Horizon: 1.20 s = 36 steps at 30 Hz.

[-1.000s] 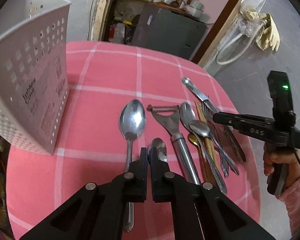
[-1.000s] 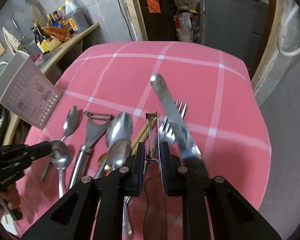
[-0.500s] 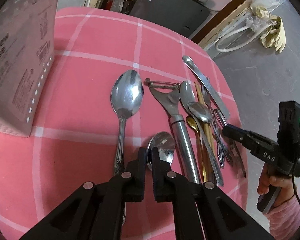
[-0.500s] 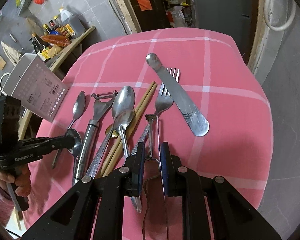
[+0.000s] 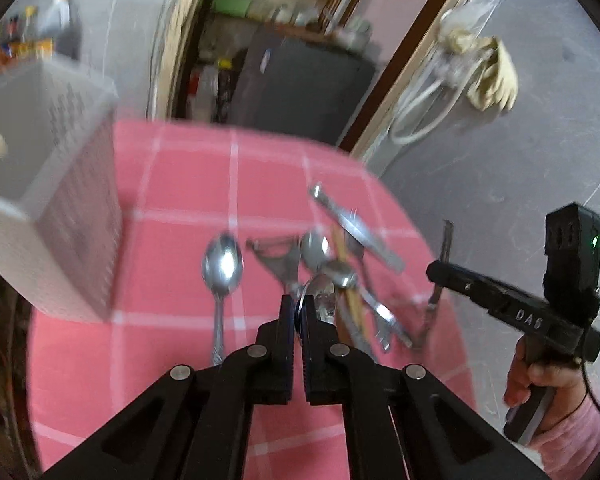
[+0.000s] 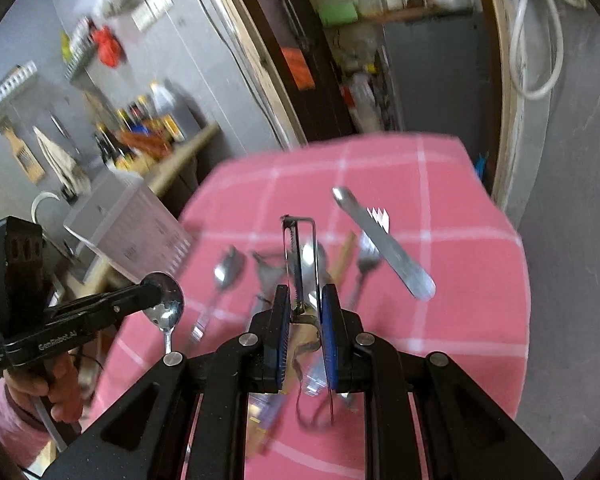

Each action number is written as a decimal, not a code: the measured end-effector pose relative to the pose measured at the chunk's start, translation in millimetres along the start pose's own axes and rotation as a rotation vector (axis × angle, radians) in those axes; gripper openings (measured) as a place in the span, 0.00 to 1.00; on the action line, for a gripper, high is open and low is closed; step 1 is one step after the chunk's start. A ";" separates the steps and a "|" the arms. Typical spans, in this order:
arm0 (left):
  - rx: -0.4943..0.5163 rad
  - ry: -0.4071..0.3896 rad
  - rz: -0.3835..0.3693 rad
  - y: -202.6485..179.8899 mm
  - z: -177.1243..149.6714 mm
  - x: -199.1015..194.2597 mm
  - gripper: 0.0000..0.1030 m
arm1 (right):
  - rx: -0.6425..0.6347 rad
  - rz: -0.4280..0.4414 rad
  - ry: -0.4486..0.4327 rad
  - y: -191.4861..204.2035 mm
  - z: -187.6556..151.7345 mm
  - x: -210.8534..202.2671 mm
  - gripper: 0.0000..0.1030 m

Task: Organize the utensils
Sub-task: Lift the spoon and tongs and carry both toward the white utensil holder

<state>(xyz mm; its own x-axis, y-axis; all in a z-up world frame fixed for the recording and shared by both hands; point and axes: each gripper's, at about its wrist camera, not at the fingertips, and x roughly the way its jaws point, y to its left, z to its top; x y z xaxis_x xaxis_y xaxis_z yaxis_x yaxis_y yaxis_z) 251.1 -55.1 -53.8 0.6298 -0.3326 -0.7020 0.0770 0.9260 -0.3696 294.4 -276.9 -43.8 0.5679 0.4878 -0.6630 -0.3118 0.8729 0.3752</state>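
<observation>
My left gripper (image 5: 298,312) is shut on a small steel spoon (image 5: 320,300), held above the pink checked table; the spoon also shows in the right wrist view (image 6: 165,307). My right gripper (image 6: 302,312) is shut on a thin wire-frame peeler (image 6: 299,256), lifted off the table; it shows in the left wrist view (image 5: 440,276). On the cloth lie a large spoon (image 5: 221,268), a Y-peeler (image 5: 278,258), more spoons, chopsticks (image 5: 342,264), a fork (image 6: 365,264) and a butter knife (image 6: 384,240). The white perforated utensil holder (image 5: 60,200) stands at the left.
The pink table (image 5: 180,200) ends near a grey wall and a doorway with a dark cabinet (image 5: 300,80). A shelf with bottles (image 6: 140,136) lies beyond the holder. A glove and a hose (image 5: 488,80) hang on the right wall.
Both grippers have risen from the table: the left has lifted the small spoon, the right has lifted the wire peeler. The views have tilted up and blurred.
</observation>
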 end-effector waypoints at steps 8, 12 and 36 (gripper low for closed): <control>0.028 -0.194 0.073 17.7 53.3 -103.0 0.03 | -0.040 0.055 -0.150 65.7 41.4 -14.8 0.13; 0.045 -0.298 0.151 36.4 78.7 -146.9 0.03 | -0.063 0.104 -0.211 108.0 66.5 -12.0 0.13; 0.069 -0.448 0.422 123.3 91.6 -131.4 0.05 | -0.141 0.199 -0.213 224.7 51.4 81.0 0.13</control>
<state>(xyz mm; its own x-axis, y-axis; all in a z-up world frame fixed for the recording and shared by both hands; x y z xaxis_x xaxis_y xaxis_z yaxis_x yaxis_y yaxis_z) 248.6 119.2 48.6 0.8790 0.1583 -0.4497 -0.2090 0.9758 -0.0650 309.5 -41.5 20.1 0.6272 0.6496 -0.4297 -0.5265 0.7602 0.3807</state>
